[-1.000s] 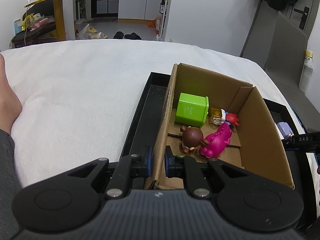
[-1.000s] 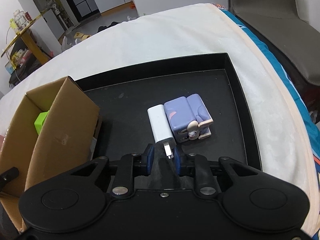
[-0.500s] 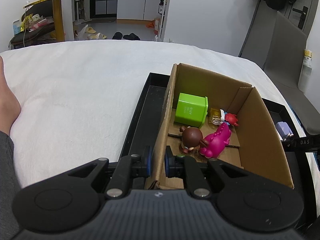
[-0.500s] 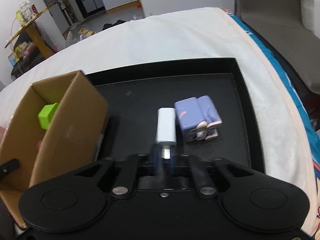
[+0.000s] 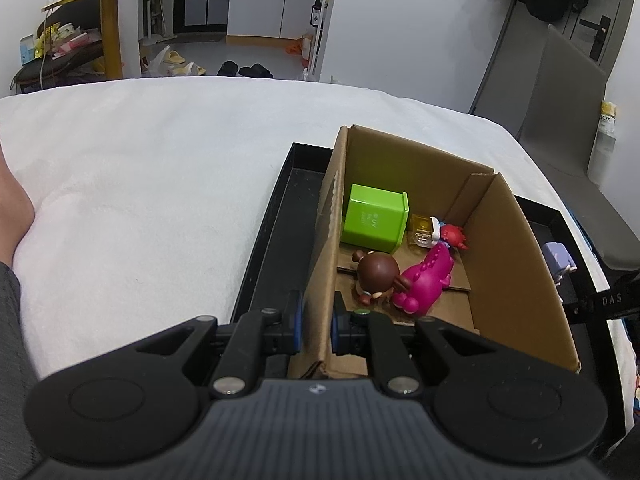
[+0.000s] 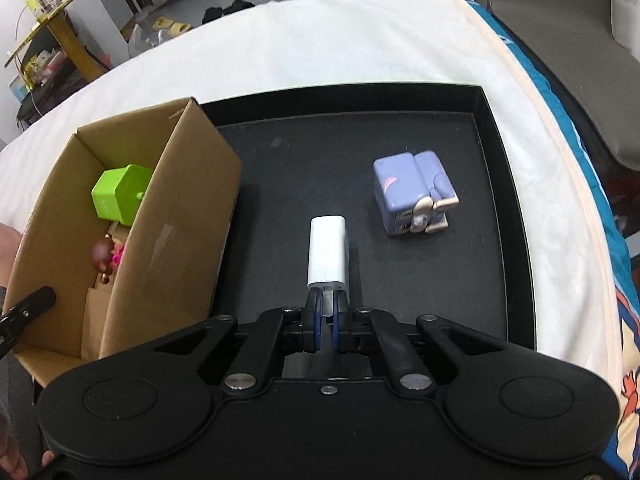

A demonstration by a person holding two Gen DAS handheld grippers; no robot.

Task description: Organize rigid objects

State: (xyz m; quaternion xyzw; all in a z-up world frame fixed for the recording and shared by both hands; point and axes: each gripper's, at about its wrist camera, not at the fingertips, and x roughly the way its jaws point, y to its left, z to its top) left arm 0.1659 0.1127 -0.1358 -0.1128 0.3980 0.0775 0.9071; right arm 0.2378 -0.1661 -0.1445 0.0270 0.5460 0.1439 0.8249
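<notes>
Currently the right gripper [image 6: 326, 320] is clamped on the near end of the white rectangular plastic charger block [image 6: 327, 251], apparently on its plug prongs, though that contact is partly hidden; the block's long axis runs straight ahead along the fingers, away from the camera, and it appears raised over the floor of the black shallow tray [image 6: 504, 184]; the open brown cardboard box [image 6: 172, 240] lies to the left of this gripper, so the coming move is judged a leftward carry over the box's right wall; the left gripper [image 5: 316, 320] is closed across the box's left wall, one finger inside and one outside, steadying it; the lavender cube-shaped toy [image 6: 414, 196] sits on the tray, well apart to the right; legible writing: "UY" on the lime-green plastic cube [image 5: 376, 222] inside the box.
</notes>
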